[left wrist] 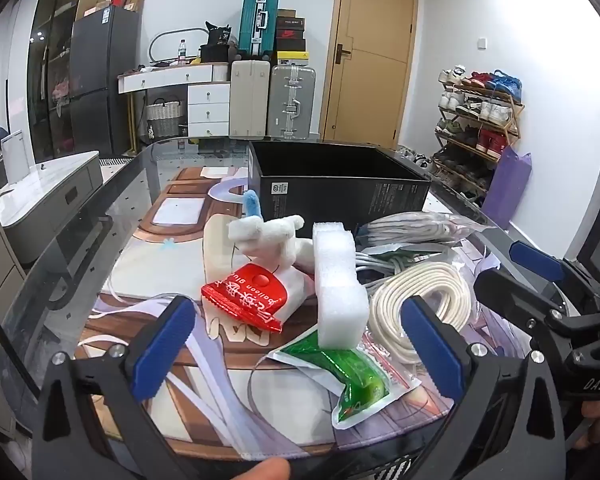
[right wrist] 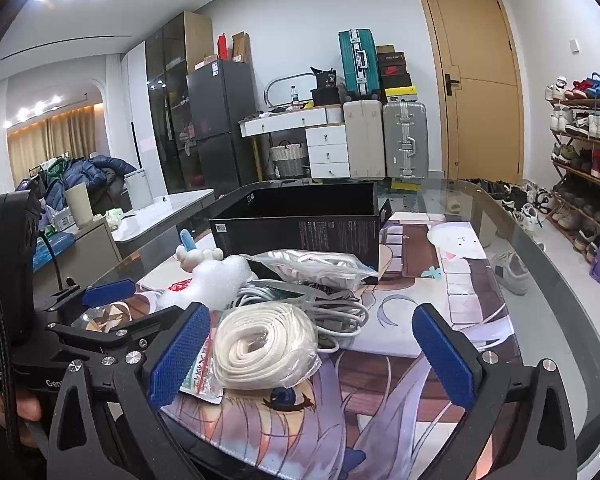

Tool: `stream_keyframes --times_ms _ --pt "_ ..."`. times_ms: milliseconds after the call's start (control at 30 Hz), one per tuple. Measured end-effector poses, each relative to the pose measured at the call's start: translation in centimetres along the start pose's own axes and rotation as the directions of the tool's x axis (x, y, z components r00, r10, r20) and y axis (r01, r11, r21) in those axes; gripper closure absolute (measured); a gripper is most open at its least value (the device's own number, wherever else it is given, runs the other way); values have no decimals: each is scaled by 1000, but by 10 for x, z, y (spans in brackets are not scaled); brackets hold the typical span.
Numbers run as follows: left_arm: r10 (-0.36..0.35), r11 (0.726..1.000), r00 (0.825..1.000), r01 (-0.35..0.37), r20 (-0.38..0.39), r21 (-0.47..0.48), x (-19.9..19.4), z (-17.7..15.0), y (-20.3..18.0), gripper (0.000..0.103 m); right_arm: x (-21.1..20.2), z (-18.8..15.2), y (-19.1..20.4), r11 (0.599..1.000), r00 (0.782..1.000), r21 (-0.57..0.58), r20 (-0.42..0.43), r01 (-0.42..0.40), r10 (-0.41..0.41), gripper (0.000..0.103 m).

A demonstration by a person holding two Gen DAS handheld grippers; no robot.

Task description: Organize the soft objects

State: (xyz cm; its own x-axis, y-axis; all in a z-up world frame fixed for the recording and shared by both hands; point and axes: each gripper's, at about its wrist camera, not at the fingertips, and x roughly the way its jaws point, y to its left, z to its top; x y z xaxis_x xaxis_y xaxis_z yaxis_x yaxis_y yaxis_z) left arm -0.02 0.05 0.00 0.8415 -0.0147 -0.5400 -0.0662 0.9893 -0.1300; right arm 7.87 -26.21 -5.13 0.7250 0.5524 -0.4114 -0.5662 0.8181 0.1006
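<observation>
Counting one black box (left wrist: 340, 184), two pouches (left wrist: 244, 300)

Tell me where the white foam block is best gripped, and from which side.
Grip the white foam block across its two broad flat faces, near the upper half, probably coming from the near side with the open left gripper. It stands upright with its base on the green packet; the rope coil crowds its right side, so a low grasp looks cramped.
</observation>
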Motion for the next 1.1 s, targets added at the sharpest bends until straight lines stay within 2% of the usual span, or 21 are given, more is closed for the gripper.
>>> stream_keyframes --times_ms 167,500,1100 --pt "-11 1000 1000 11 19 -17 -10 -1 5 0 -1 0 -1 1000 1000 1 3 -1 1 1" --pt "16 1000 1000 -16 10 5 -9 3 -3 0 -6 6 -1 1000 1000 10 1 -5 5 1" --pt "13 1000 1000 -14 26 7 -9 6 -5 0 3 1 0 1000 1000 19 20 -6 5 1"
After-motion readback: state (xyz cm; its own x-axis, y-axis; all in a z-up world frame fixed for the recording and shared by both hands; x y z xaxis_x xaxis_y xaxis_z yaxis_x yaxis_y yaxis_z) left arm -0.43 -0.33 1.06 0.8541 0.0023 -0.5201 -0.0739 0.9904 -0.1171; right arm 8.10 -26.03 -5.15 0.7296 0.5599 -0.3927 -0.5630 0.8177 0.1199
